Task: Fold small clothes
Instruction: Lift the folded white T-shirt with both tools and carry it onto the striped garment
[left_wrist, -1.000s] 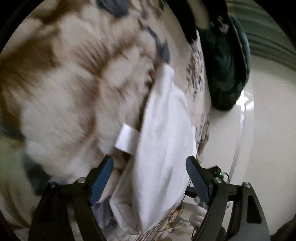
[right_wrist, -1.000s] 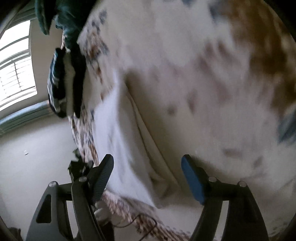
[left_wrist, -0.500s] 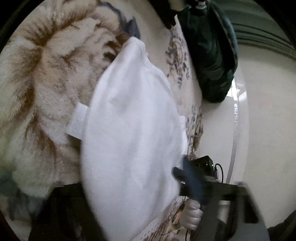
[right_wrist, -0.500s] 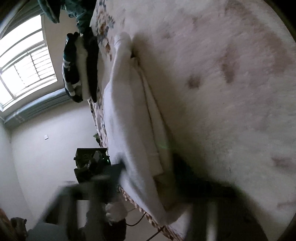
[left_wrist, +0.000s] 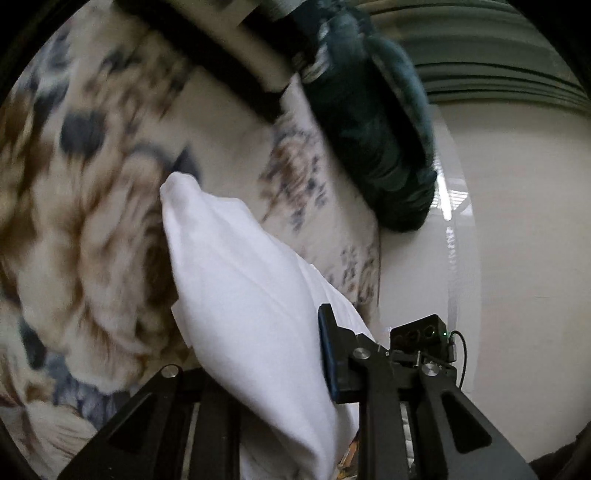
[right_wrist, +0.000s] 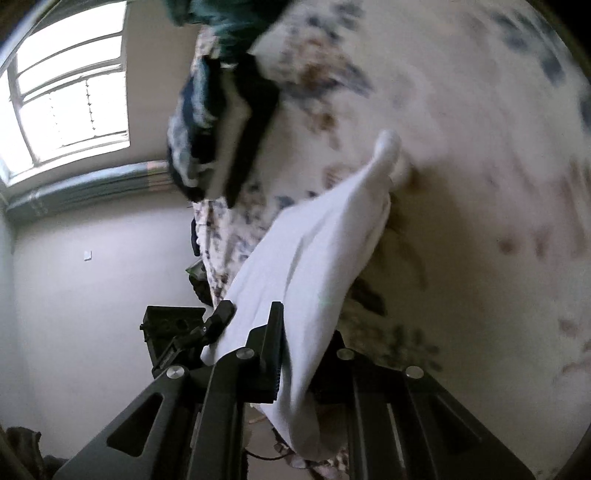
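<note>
Left wrist: white garment (left_wrist: 255, 295) between closing left gripper (left_wrist: 291, 354).

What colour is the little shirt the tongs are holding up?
Plain white. The garment shows best in the left wrist view, against the brown and blue flowered blanket.

A bright window (right_wrist: 70, 99) lights pale walls (right_wrist: 92, 295) beside a floral blanket (left_wrist: 92, 221) holding dark clothes (left_wrist: 380, 147).

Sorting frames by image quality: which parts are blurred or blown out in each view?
Left wrist view: floral fleece blanket smeared by motion, white cotton garment fairly sharp. Right wrist view: bright window overexposed, blanket blurred; fisheye bends the wall edges.
</note>
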